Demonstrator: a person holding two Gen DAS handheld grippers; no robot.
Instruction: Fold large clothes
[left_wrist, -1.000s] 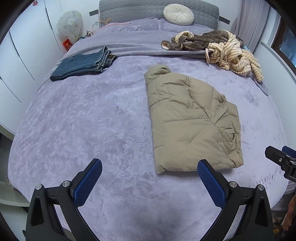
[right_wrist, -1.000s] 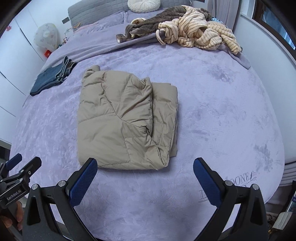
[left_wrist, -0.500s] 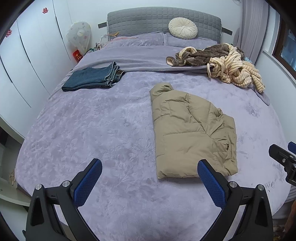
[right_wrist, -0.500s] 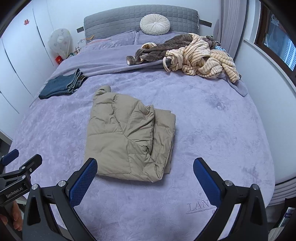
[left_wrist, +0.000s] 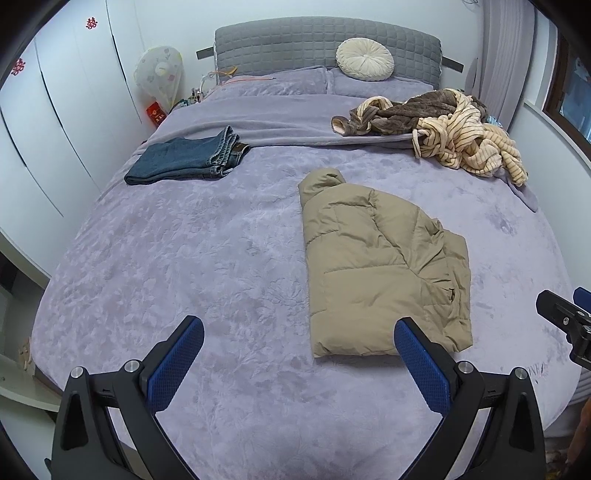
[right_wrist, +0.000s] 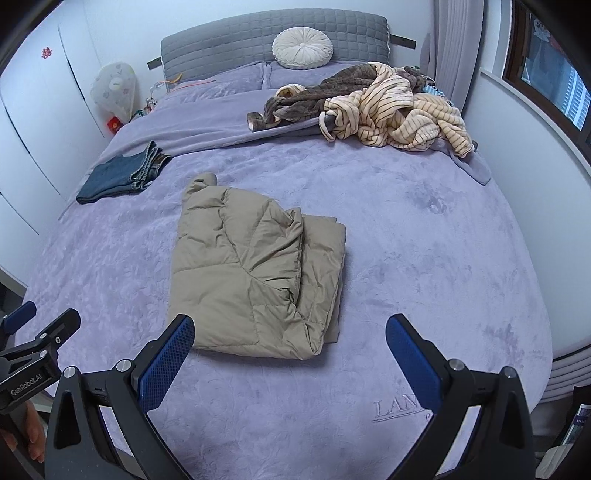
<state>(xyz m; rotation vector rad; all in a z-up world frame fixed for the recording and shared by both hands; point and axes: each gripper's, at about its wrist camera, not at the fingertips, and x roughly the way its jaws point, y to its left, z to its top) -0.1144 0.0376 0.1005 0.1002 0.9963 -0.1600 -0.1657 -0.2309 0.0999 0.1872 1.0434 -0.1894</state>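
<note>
A tan puffer jacket (left_wrist: 380, 266) lies folded flat in the middle of the purple bed (left_wrist: 184, 258); it also shows in the right wrist view (right_wrist: 255, 273). My left gripper (left_wrist: 299, 343) is open and empty, held above the bed's near edge, left of the jacket's near end. My right gripper (right_wrist: 290, 339) is open and empty, just short of the jacket's near edge. Folded blue jeans (left_wrist: 188, 157) lie at the far left. A heap of brown and striped cream clothes (left_wrist: 443, 125) lies at the far right.
A round cream cushion (left_wrist: 364, 59) rests against the grey headboard (left_wrist: 295, 40). White wardrobe doors (left_wrist: 44, 122) run along the left. A wall and window sill (right_wrist: 535, 122) border the right side. A covered fan (left_wrist: 159, 77) stands at the far left corner.
Both grippers have pulled back and risen from the bed, so the jacket looks smaller and farther away. The jacket lies as it did. Both grippers stay open.
</note>
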